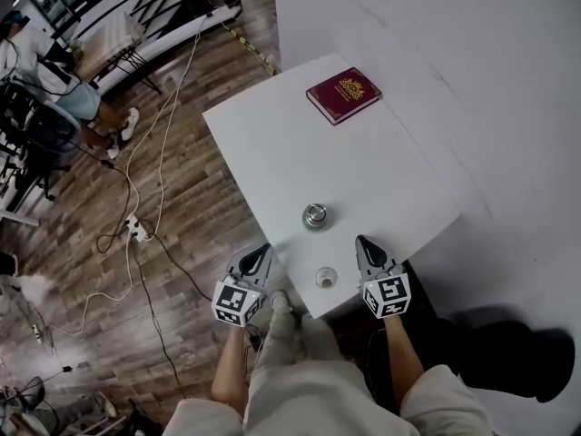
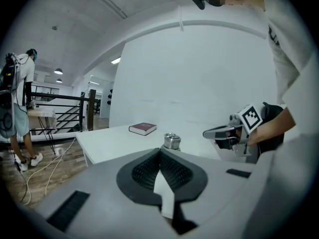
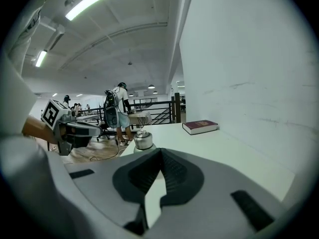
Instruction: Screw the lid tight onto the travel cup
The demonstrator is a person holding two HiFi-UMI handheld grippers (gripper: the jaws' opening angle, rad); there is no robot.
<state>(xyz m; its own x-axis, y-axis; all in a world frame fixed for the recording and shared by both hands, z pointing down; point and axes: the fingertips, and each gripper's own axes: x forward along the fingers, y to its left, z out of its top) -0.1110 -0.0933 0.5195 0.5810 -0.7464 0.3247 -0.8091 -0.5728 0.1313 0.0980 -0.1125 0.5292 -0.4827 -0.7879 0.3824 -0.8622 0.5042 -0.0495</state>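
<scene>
Left gripper (image 1: 261, 251) and right gripper (image 1: 364, 242), fingers (image 2: 174, 171) clenched on nothing, flank the lid (image 1: 326, 277) at the worktop's (image 1: 272, 153) near edge, with the upright cup (image 1: 315, 216) just beyond, midway between them.

Shut claw (image 3: 160, 152) faces cup (image 3: 143, 140) and book (image 3: 200, 127).

- No word, number or brand name can be read anywhere in these views.
- Dark red hardcover book (image 1: 343, 94) on the white table (image 1: 381, 175): a gold crest-like emblem is stamped on the cover. Any lettering around it is too small to make out.
- Left gripper (image 1: 262, 250): its cube carries black-and-white square markers, blocky code patterns rather than letters. One face also shows in the right gripper view.
- Right gripper (image 1: 362, 242): its cube has the same kind of square markers. One face also shows in the left gripper view.
</scene>
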